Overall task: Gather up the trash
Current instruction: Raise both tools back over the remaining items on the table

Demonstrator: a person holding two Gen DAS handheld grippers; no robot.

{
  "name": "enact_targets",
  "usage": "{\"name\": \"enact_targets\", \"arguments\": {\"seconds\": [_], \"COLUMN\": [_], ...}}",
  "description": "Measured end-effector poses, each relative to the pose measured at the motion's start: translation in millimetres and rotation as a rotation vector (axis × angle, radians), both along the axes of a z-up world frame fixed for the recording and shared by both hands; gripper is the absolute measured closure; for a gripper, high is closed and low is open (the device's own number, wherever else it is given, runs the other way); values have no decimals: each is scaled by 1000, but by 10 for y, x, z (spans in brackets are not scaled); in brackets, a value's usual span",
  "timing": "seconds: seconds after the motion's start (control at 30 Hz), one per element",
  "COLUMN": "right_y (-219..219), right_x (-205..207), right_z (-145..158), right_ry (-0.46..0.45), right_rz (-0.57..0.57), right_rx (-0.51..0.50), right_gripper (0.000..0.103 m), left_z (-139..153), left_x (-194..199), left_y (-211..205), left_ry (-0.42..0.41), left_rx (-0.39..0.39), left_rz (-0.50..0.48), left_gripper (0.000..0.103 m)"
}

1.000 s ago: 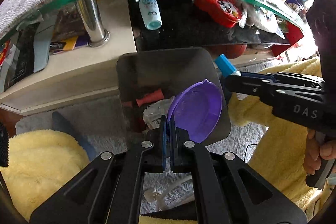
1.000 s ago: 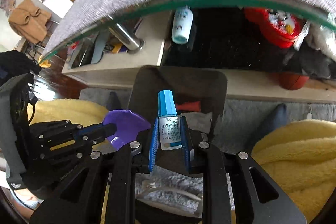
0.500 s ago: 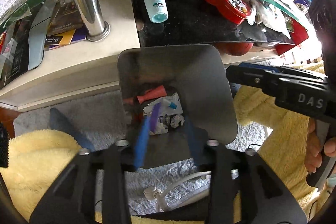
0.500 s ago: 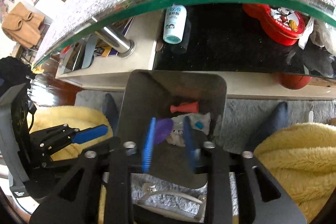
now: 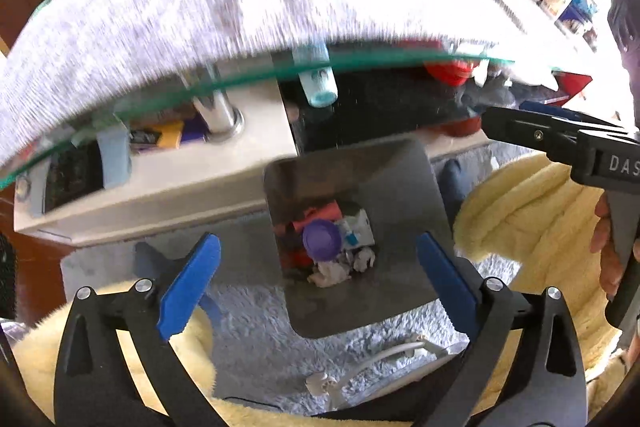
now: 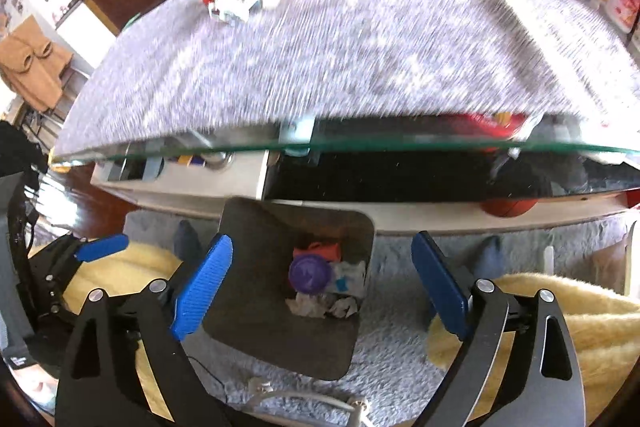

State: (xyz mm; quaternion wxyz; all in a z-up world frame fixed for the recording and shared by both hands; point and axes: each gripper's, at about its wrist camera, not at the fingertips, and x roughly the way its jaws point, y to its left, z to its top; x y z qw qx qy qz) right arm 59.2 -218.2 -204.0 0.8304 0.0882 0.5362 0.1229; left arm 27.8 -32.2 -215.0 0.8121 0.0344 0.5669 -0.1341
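Purple lid (image 5: 321,239); dark grey bin (image 5: 404,179); blue pads (image 5: 188,283); mottled grey tablecloth (image 6: 320,59); yellow fleece (image 6: 560,311).

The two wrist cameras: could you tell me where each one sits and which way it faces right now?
Left wrist: on the left gripper, looking down into the bin; its open blue fingers and the right gripper show.
Right wrist: on the right gripper, above the bin; open fingers and the left gripper show.
Shared: the bin, the purple lid, and the glass table edge.
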Motion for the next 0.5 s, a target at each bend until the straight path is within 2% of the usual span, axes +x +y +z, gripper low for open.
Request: {"name": "enact_targets", "arguments": {"seconds": [0.23, 0.5], "right_y": [-232, -380], "right_x": [175, 423], "right_z": [345, 585], "right_ry": [-62, -107], "right_rz": [-56, -87], "right_rx": [3, -13], "right_gripper": [9, 9], "left_z": [451, 695], "left_x": [174, 479], "left_y": [104, 169], "left_ry": [-96, -142], "left_rx": [-34, -33], "left_rz": [40, 74], "left_gripper": [8, 8]}}
